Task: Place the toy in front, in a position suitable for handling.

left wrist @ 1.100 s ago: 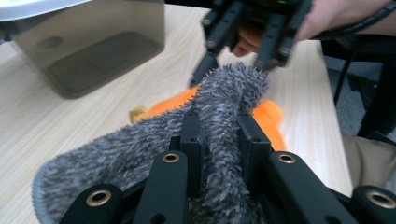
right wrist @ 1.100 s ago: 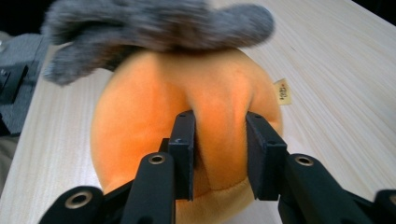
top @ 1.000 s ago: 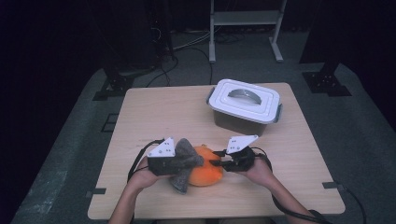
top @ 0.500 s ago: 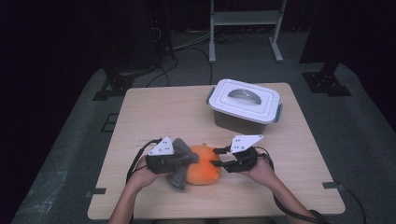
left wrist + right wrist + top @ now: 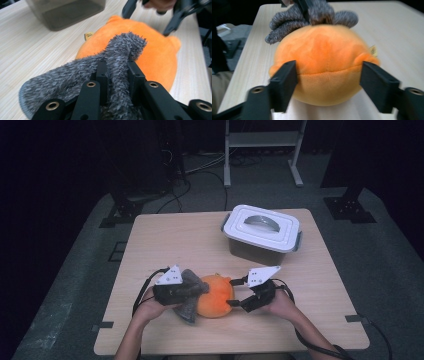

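An orange plush toy lies on the wooden table near its front edge. A grey fuzzy piece drapes over the plush's left side. My left gripper is shut on this grey piece, and the fabric bunches between its jaws. My right gripper faces the plush from the right. Its jaws have just been opening and now stand wide on either side of the plush, not squeezing it. In the right gripper view the grey piece shows behind the plush.
A grey bin with a white handled lid stands at the back right of the table, and its side appears in the left gripper view. Dark floor, cables and stand legs surround the table.
The right gripper's jaws have spread apart around the orange plush. Both hands have stayed about where they were, and the left gripper still pinches the grey piece.
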A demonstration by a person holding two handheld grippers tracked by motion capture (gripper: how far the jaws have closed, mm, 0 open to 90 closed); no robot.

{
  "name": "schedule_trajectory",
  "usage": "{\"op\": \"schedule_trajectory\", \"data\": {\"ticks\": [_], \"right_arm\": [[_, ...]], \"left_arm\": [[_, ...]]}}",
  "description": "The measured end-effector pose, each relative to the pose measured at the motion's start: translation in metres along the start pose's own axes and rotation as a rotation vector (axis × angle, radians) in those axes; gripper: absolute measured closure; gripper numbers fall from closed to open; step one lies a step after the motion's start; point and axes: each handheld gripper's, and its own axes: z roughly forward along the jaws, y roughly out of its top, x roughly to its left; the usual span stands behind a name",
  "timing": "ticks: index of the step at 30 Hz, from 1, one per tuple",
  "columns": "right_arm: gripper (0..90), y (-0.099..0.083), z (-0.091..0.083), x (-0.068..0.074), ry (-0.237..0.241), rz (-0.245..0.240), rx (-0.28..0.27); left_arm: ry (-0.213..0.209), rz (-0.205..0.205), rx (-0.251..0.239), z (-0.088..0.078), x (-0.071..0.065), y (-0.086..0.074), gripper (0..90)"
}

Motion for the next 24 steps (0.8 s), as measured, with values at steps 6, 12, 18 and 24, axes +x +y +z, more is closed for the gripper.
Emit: {"op": "schedule_trajectory", "data": {"ticks": [6,12,18,24], "right_arm": [[49.6,-0.001,0.004,0.000,0.006,0.055,-0.024],[54.8,0.005,0.015,0.007,0.007,0.040,-0.010],[63.3,0.002,0.015,0.007,0.005,0.037,0.001],[65.9,0.003,0.017,0.007,0.013,0.048,-0.017]], "left_arm": [[-0.030,0.058,-0.015,-0.001,-0.014,0.017,75.0],[-0.085,0.128,0.040,0.010,-0.034,0.033,74.6],[-0.121,0.101,0.063,0.014,-0.030,0.025,74.7],[-0.071,0.078,0.069,0.005,-0.022,0.021,75.0]]}}
